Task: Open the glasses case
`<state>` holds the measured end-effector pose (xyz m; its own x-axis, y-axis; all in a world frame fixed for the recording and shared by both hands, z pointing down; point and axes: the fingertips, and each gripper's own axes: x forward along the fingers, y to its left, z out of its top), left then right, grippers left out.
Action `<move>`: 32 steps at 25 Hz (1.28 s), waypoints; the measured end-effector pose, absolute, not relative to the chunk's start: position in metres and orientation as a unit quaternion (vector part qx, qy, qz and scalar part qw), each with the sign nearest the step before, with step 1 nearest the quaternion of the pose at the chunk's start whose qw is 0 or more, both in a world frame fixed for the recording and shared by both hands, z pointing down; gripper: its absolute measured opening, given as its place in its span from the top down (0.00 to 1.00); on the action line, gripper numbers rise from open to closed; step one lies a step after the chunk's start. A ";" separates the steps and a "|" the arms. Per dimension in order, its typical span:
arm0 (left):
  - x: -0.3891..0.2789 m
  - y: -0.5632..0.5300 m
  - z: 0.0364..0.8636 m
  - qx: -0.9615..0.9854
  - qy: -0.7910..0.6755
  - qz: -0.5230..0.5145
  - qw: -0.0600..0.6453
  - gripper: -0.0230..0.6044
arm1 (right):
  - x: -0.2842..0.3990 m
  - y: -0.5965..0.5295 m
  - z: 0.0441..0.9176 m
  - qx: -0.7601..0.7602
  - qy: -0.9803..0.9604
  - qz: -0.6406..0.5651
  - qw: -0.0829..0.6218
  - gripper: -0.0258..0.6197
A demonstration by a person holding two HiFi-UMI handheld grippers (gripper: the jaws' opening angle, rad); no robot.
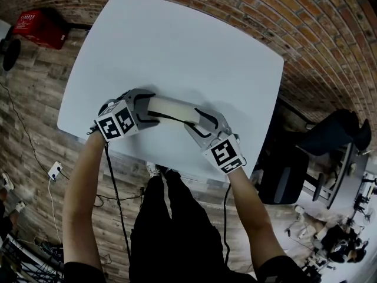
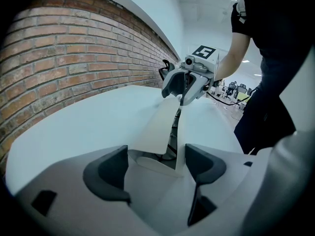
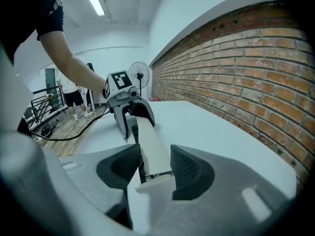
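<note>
White table (image 1: 177, 40), brick wall (image 1: 265, 5), red box (image 1: 41, 27)

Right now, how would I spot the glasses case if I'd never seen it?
Find the big white table by the brick wall. Near its front edge the left gripper and right gripper face each other. The glasses case is the long box between their fingers: plain cream, while they are grey with black-and-white marker cubes.

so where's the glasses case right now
In the head view, the case lies near the table's front edge, one end in the left gripper, the other in the right gripper.
</note>
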<state>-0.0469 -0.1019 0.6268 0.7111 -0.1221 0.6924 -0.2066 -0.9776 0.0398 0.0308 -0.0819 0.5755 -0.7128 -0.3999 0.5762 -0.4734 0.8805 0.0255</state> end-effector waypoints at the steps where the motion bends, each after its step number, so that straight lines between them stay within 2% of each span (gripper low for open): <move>1: -0.047 -0.102 0.627 0.923 -0.089 0.369 0.057 0.41 | 0.031 -0.082 0.575 0.237 -0.923 0.061 0.296 0.66; 20: -0.048 -0.105 0.626 0.920 -0.101 0.371 0.072 0.40 | 0.030 -0.084 0.572 0.238 -0.925 0.071 0.289 0.71; 27: -0.049 -0.114 0.615 0.934 -0.130 0.310 0.125 0.40 | 0.033 -0.088 0.572 0.241 -0.923 0.074 0.289 0.73; 32: -0.046 -0.113 0.618 0.930 -0.124 0.328 0.108 0.40 | 0.034 -0.092 0.573 0.245 -0.923 0.074 0.288 0.73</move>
